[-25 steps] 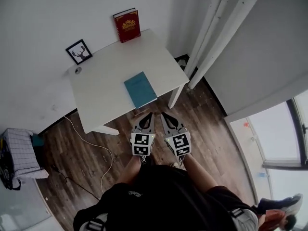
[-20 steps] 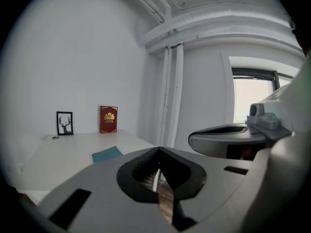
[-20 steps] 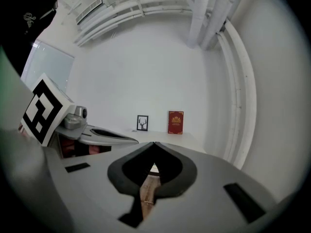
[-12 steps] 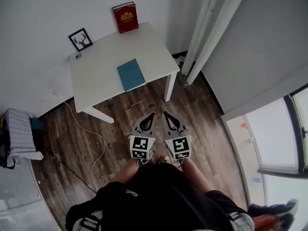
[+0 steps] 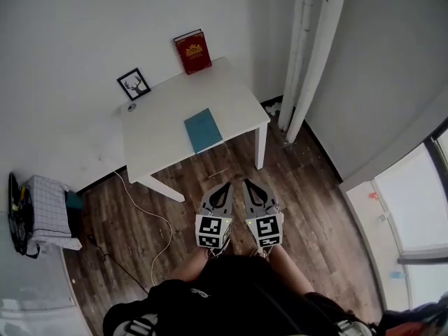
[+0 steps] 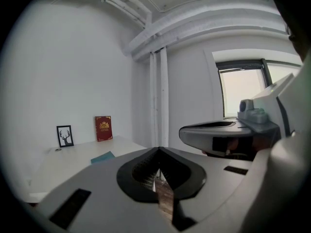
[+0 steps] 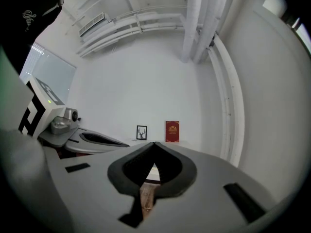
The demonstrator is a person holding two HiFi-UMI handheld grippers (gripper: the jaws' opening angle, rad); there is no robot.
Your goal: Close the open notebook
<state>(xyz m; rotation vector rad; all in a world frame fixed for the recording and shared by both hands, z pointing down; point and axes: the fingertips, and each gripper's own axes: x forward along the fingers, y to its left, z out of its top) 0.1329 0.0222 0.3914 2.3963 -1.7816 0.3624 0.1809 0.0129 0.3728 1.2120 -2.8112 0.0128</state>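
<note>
notebook (image 5: pixel 204 130) on table (image 5: pixel 157 114) — well beyond left claw (image 5: pixel 227 185) and right claw (image 5: pixel 246 183).

Teal notebook (image 5: pixel 203 130) closed on white table (image 5: pixel 159 121); L tool (image 5: pixel 227 186) + R tool (image 5: pixel 246 183) side by side over wood floor (image 5: pixel 308 187)

Nothing legible anywhere — gold print on red book (image 5: pixel 193 52) too small to read; white script on black shirt (image 5: pixel 198 294) likewise, just a blur.

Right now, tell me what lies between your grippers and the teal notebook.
Head view: only wooden floor and the white table's front edge lie between the left gripper, the right gripper and the teal notebook.
</note>
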